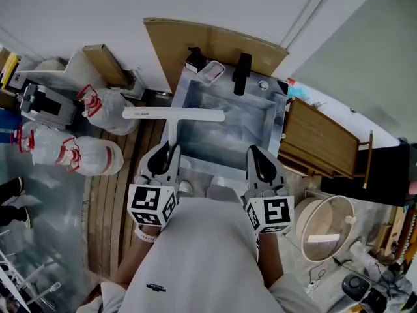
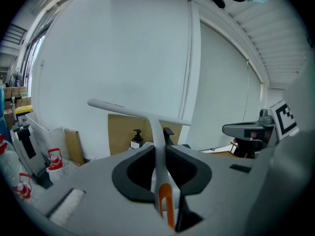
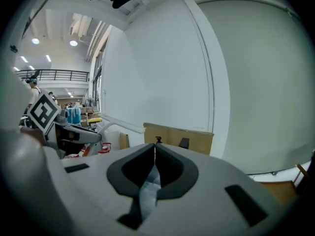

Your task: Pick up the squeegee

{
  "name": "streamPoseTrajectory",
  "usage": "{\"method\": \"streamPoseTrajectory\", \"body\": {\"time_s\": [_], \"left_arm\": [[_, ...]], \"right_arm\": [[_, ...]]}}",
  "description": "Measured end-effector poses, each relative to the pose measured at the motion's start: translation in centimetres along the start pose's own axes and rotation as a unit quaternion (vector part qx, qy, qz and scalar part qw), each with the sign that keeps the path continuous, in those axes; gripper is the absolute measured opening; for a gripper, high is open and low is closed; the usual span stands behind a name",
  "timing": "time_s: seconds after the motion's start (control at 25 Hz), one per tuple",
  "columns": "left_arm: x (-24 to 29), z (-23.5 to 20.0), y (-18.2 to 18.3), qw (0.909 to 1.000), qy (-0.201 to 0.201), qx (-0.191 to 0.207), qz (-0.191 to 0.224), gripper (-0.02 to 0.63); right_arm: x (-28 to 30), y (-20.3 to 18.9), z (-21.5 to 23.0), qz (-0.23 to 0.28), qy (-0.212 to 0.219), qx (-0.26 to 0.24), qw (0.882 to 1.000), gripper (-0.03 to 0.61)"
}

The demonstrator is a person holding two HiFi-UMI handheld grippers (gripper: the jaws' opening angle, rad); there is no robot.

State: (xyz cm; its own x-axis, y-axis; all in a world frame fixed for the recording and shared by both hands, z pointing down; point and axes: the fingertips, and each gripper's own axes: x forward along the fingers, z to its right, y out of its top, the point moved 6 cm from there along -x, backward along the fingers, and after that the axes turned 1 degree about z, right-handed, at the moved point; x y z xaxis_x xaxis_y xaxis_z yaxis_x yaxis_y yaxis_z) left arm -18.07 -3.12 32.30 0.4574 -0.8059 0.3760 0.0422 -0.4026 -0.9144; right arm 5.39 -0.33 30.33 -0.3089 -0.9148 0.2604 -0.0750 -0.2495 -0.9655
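Observation:
The squeegee is white and T-shaped, with its blade (image 1: 173, 114) lying crosswise over the left rim of the steel sink (image 1: 277, 119). Its handle runs down into my left gripper (image 1: 170, 150), which is shut on it. In the left gripper view the handle (image 2: 157, 136) stands pinched between the dark pads, an orange inlay (image 2: 166, 203) low on it, and the blade (image 2: 129, 110) is held up in front of the white wall. My right gripper (image 1: 256, 152) hovers at the sink's near edge; its jaws (image 3: 154, 149) meet at the tips with nothing held.
A black faucet (image 1: 242, 74), a soap dispenser (image 1: 193, 59) and a cardboard sheet (image 1: 215, 42) stand behind the sink. A wooden crate (image 1: 319, 141) sits right of it, a round tub (image 1: 326, 228) nearer me. White tied bags (image 1: 98, 103) and floor slats (image 1: 120, 181) lie left.

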Motion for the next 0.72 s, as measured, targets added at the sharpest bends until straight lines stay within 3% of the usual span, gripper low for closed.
{"method": "streamPoseTrajectory", "body": {"time_s": [0.72], "left_arm": [[-0.11,0.48,-0.32,0.9999,-0.012,0.007,-0.004,0.064]], "right_arm": [[-0.42,-0.55,-0.32,0.003,-0.014,0.012,1.0,0.006]]}}
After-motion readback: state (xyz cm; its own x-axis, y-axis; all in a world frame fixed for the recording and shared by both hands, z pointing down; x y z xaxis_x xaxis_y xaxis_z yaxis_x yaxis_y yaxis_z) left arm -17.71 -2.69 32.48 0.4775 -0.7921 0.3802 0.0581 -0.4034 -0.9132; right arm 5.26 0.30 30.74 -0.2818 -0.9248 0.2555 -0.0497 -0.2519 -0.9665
